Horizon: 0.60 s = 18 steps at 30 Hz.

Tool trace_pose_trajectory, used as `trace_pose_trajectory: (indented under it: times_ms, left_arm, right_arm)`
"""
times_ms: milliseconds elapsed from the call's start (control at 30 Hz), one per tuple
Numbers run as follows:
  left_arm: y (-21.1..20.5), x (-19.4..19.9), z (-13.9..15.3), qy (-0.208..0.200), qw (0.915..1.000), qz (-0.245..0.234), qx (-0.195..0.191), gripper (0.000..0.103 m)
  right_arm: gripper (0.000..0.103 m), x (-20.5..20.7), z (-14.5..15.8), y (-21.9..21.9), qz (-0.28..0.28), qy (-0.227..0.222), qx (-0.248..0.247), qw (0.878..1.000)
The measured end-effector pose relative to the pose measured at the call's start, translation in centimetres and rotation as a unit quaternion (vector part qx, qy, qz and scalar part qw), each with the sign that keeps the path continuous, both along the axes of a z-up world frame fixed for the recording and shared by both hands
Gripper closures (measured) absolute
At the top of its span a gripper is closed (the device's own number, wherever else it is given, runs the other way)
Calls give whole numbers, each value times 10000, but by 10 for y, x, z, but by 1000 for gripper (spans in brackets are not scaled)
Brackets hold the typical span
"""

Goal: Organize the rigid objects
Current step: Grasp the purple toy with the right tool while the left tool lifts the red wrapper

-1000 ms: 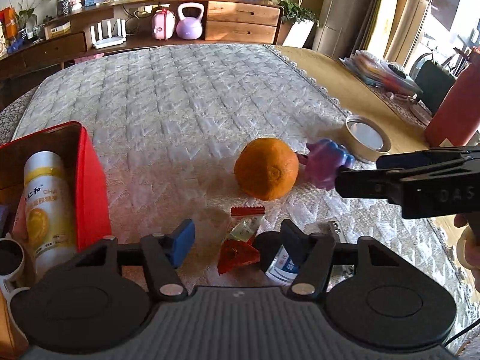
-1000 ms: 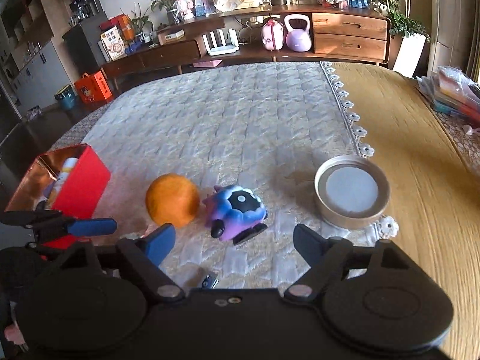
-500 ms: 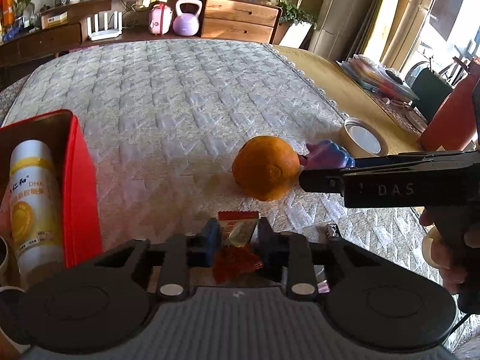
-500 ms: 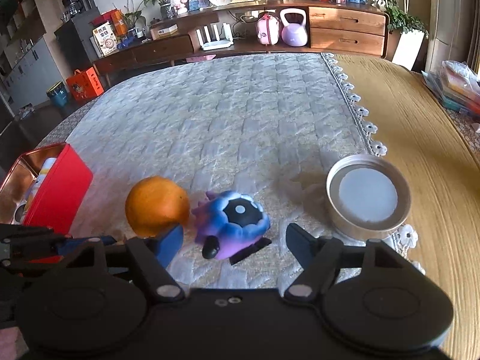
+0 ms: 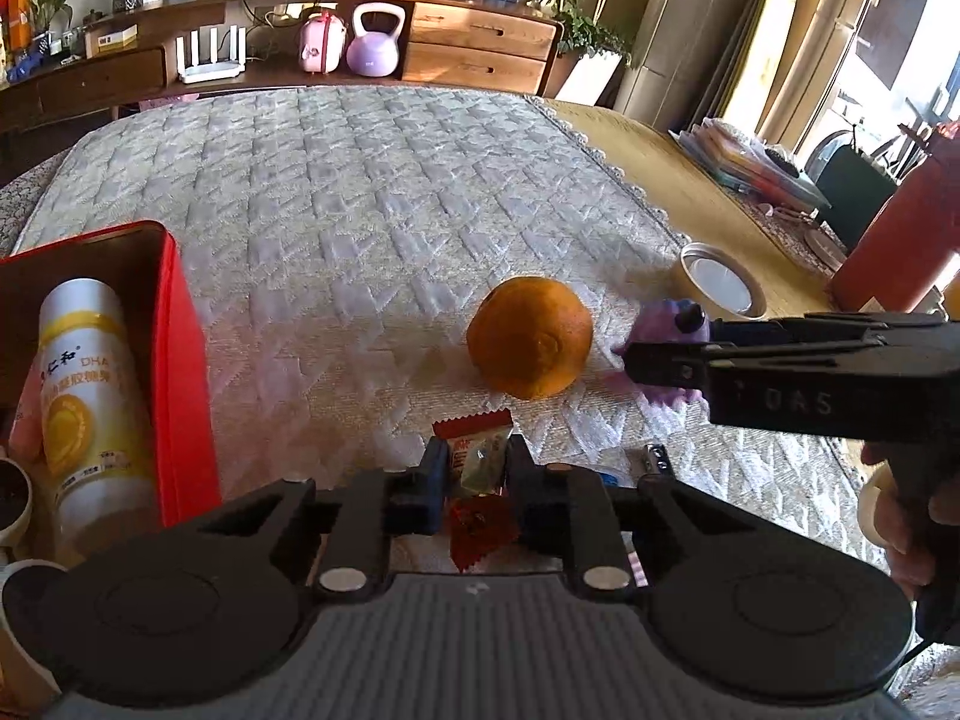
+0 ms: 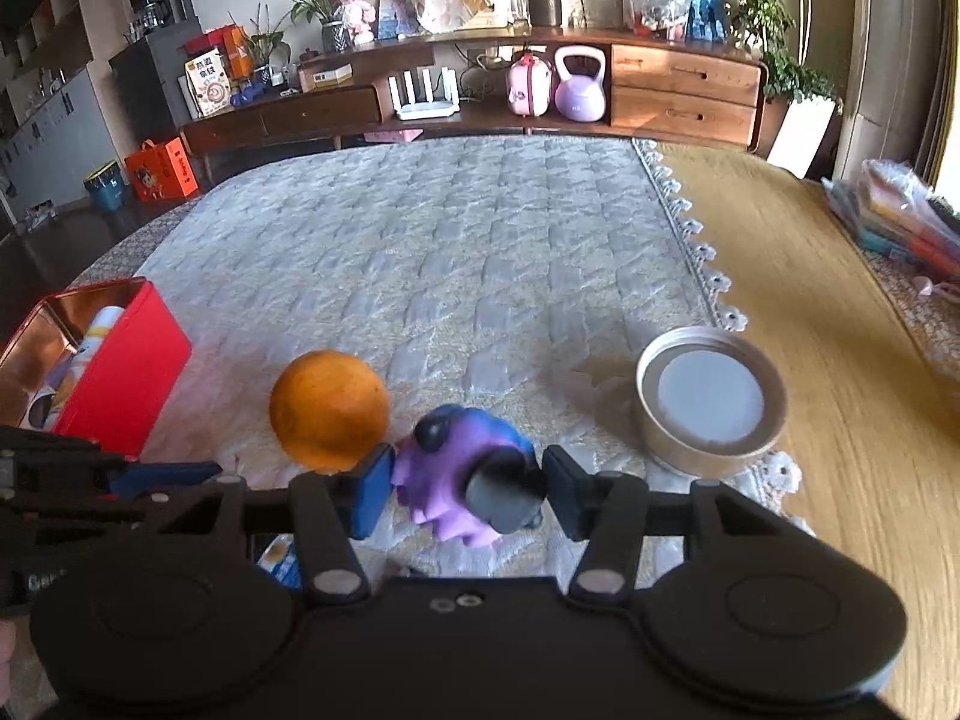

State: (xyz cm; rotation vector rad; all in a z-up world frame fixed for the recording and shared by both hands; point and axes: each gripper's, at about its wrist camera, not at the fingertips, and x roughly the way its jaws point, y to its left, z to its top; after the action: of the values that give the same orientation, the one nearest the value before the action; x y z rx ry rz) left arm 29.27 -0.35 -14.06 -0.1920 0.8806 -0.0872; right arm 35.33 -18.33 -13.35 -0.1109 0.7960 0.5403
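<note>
1. Left claw (image 5: pixel 477 468): jaws have just closed and are now clenched on a small snack packet (image 5: pixel 477 462), red-topped with a clear middle. The packet still lies low on the quilted cloth (image 5: pixel 372 192), not lifted.
2. Right claw (image 6: pixel 465 489): jaws have just been closing around a purple spiky toy (image 6: pixel 462 468). The left pad touches the toy's side and the right pad sits against its dark knob; the grip looks made or nearly made, and the toy is not yet raised.
3. Judgement: both hands have moved from reaching to gripping, so two items look ready to be carried to the red tin box (image 5: pixel 180 372) at the left, which already holds a white and yellow bottle (image 5: pixel 90 384).
4. An orange (image 6: pixel 327 408) rests on the cloth just left of the toy, near-touching the right claw's left pad. Lifting the toy could nudge it into a roll.
5. A round lid (image 6: pixel 711 402) lies at the cloth's lace edge on the counter (image 6: pixel 840 390), apart from the toy.
6. A small metal clip (image 5: pixel 657 457) lies just right of the packet.
7. The right claw's body crosses the left view, so the hands work close together.
</note>
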Motion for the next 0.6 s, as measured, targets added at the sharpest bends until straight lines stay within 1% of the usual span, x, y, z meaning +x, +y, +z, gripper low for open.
trace_pose_trajectory:
  times_ms: [100,267,400,600]
  left_arm:
    - [0,-4,5,-36,10000,22,-17,84]
    - [-1,-16,20,-124,9999,-3,-28,84]
    - [1,-26,31,-172,9998,-5,-39,84]
    - [8,-46,48,-183,9998,7,-74,84]
  right_arm:
    - [50,-9,1,0,-35,-60,-108,9999]
    - [50,-26,11,-7,-37,-92,-3,10000]
    - [50,-44,29,-12,39,-159,127,9998]
    - [50,-73,55,-3,194,-234,336,9990]
